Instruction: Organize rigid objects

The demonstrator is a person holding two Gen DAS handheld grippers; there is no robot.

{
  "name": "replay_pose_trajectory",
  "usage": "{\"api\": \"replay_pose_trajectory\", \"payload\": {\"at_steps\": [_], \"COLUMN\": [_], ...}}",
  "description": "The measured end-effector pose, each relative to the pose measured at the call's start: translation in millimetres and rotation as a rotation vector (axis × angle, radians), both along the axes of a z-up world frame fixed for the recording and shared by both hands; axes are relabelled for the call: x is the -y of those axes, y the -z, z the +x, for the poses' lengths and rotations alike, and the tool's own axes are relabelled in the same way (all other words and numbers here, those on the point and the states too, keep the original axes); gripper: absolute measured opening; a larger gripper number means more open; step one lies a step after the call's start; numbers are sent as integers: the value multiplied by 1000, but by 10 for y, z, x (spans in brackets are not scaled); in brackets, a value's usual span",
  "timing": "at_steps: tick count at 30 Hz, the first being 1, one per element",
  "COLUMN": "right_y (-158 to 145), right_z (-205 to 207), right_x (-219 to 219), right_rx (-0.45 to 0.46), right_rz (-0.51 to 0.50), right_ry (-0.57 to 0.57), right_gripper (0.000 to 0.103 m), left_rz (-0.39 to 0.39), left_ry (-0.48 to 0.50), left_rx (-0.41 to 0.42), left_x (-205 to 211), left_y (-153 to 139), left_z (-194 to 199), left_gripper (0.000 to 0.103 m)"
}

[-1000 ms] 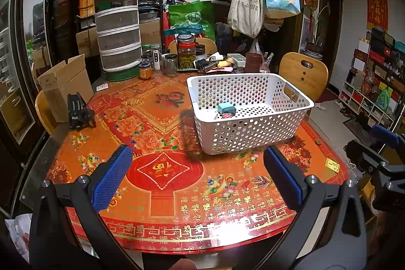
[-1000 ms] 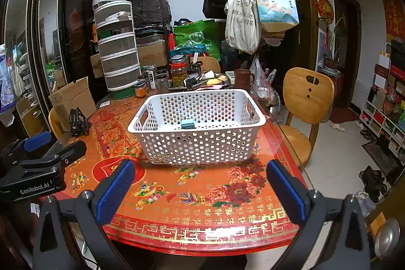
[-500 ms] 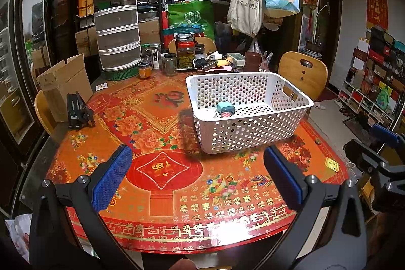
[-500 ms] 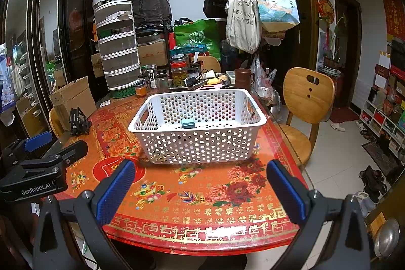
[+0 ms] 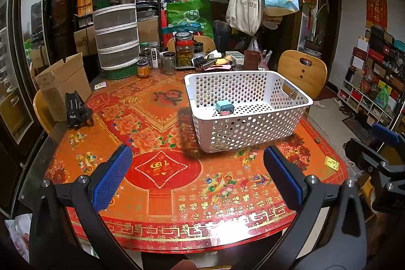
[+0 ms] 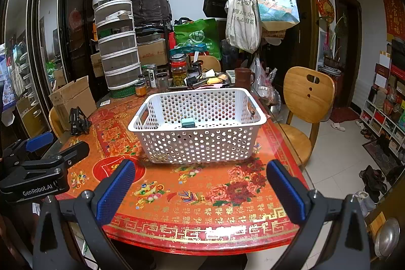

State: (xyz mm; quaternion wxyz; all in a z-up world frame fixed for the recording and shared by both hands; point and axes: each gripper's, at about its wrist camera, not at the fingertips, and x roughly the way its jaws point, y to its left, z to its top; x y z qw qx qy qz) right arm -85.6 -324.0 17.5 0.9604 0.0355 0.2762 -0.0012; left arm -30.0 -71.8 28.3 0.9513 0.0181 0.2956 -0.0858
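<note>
A white perforated basket [image 5: 255, 128] [image 6: 202, 143] stands on the round red-and-orange table [image 5: 162, 168]. Inside it lie a small teal box [image 5: 224, 106] [image 6: 187, 122] and a small red die [image 5: 225, 113]. A black folding stand [image 5: 74, 109] [image 6: 78, 119] sits at the table's left edge. My left gripper [image 5: 197, 176] is open and empty above the table's near edge, short of the basket. My right gripper [image 6: 200, 191] is open and empty in front of the basket. The left gripper also shows at the left of the right wrist view [image 6: 38, 163].
Glass jars [image 5: 184, 52], a stacked drawer unit [image 5: 115, 27] and clutter line the table's far side. An open cardboard box [image 5: 60, 82] stands at the left. A wooden chair [image 6: 307, 103] stands to the right. A coat rack with bags [image 6: 250, 6] stands behind.
</note>
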Motion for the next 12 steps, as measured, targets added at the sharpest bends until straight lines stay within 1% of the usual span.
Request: {"api": "replay_pose_trajectory", "payload": {"at_steps": [9,12], "right_y": [-5,-2], "right_z": [-1,2], "right_x": [-3,0], "right_rx": [-1,-1], "right_rz": [0,1], "right_ry": [0,0], "right_gripper": [103,103], "left_rz": [-7,2], "left_ry": [15,19], "left_rx": [11,13], "left_x": [-12,1], "left_y": [3,18], "left_z": [-18,-27], "left_gripper": [102,102]}}
